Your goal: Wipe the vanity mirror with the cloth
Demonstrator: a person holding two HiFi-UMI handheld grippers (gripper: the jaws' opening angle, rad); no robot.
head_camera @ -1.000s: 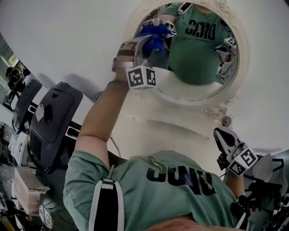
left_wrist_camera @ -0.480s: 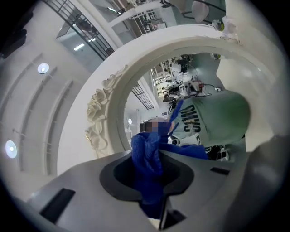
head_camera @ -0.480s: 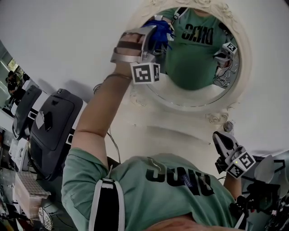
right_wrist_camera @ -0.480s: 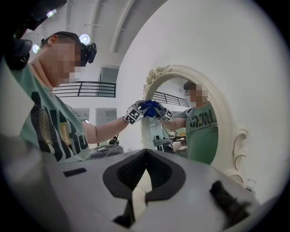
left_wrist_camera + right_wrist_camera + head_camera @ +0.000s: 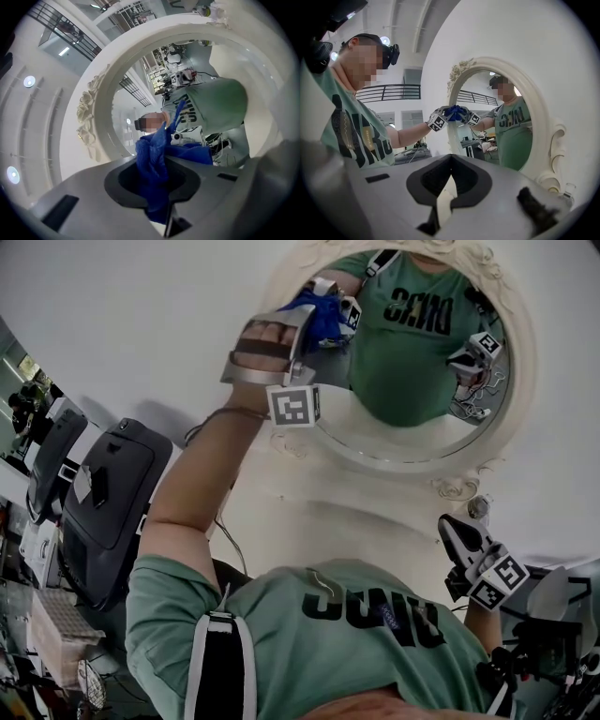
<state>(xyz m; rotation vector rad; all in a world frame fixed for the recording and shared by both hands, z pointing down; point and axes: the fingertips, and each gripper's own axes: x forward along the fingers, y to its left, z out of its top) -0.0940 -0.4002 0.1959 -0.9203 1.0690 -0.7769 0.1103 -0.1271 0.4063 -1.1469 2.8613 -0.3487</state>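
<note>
At the far left of the head view, dark padded cases (image 5: 103, 493) lie side by side. Below them sits a pale box (image 5: 58, 620) with a gridded top; what it holds is too small to tell.

The person's bare left arm (image 5: 202, 493) reaches up from the sleeve of a green shirt (image 5: 375, 615) to the left gripper (image 5: 305, 329). That gripper is raised against the upper left part of the vanity mirror (image 5: 511, 418). In the left gripper view its fingers are clamped on a bunched blue cloth (image 5: 157, 164). The cloth fills the gap between them and spills out past the tips toward the glass. In the head view the cloth meets its own reflection just inside the ornate white frame, so it appears to touch the glass there. The rest of the glass reflects the green shirt and both grippers.

The mirror stands upright against a plain white wall, with scrollwork at the lower right of its frame.

The right gripper (image 5: 466, 542) hangs low at the right, below the frame and well apart from the cloth. In the right gripper view its fingers are drawn together to a thin slit, with nothing between them. They point toward the mirror from the side.
</note>
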